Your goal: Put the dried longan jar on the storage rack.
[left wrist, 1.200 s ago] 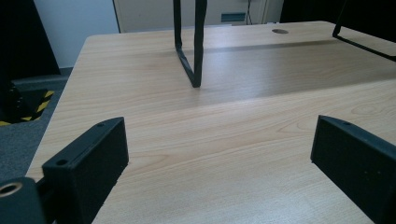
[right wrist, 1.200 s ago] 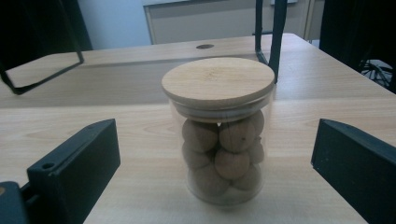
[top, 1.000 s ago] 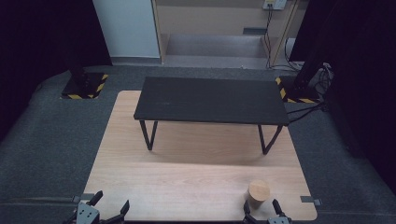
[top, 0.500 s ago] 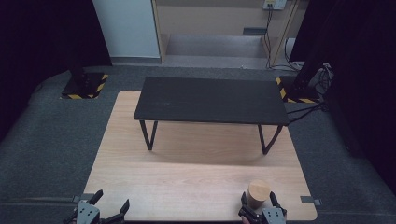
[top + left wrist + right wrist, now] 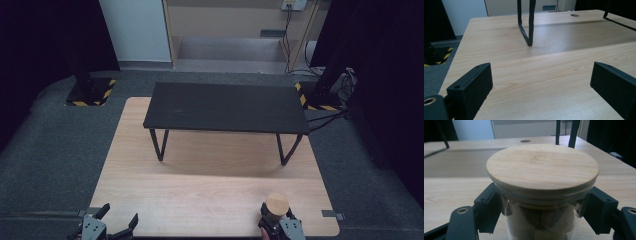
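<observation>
A glass jar (image 5: 276, 204) with a round wooden lid (image 5: 541, 167) stands near the front right corner of the light wooden tabletop (image 5: 200, 185). My right gripper (image 5: 276, 216) has just been closing, and its jaws now press on the glass just under the lid, one on each side, in the right gripper view (image 5: 543, 206). The jar holds pale pieces that I cannot make out. My left gripper (image 5: 119, 214) rests at the front left edge, open, with bare wood between its jaws (image 5: 541, 82).
A low black table (image 5: 225, 107) on thin black legs (image 5: 526, 22) stands across the far half of the wooden top. Dark carpet surrounds the top. Black stands with yellow-black striped bases (image 5: 90, 92) sit at both far corners, with cables (image 5: 332, 117) at the right.
My right gripper has moved forward around the jar and closed on it. The jar stays in place. The left gripper has not moved.
</observation>
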`<action>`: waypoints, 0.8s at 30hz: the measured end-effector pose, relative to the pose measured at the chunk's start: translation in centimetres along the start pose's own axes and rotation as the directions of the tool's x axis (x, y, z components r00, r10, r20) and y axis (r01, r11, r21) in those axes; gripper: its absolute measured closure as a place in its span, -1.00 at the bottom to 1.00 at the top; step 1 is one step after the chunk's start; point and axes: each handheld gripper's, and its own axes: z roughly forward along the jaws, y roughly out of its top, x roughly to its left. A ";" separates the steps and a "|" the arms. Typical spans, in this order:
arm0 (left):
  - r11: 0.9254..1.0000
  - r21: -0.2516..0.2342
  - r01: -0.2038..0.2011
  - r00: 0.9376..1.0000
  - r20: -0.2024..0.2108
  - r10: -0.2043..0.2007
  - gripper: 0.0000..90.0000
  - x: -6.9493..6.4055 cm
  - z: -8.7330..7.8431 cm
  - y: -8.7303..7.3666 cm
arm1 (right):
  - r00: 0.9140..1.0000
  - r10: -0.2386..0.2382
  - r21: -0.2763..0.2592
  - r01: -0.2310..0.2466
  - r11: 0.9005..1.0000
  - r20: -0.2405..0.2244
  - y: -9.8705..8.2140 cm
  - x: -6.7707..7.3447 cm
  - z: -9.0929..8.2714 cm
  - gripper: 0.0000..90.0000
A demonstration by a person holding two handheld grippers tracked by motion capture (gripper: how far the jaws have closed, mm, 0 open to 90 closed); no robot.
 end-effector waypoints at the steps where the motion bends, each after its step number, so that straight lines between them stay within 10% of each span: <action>1: 1.000 -0.001 0.000 1.000 -0.002 0.000 -0.94 0.0 -0.1 0.0 | 1.000 0.002 -0.009 -0.002 1.000 -0.004 0.3 0.1 -0.2 -0.44; 12: 1.000 -0.006 0.007 1.000 0.002 -0.007 -0.94 0.1 -0.2 0.0 | 0.996 -0.024 -0.126 0.013 0.992 -0.086 8.8 -0.5 -0.7 -0.44; 24: 1.000 -0.015 0.016 1.000 0.028 -0.015 -0.93 0.1 -0.4 -0.1 | 0.989 -0.069 -0.172 0.046 0.984 -0.134 19.1 -1.7 3.3 -0.44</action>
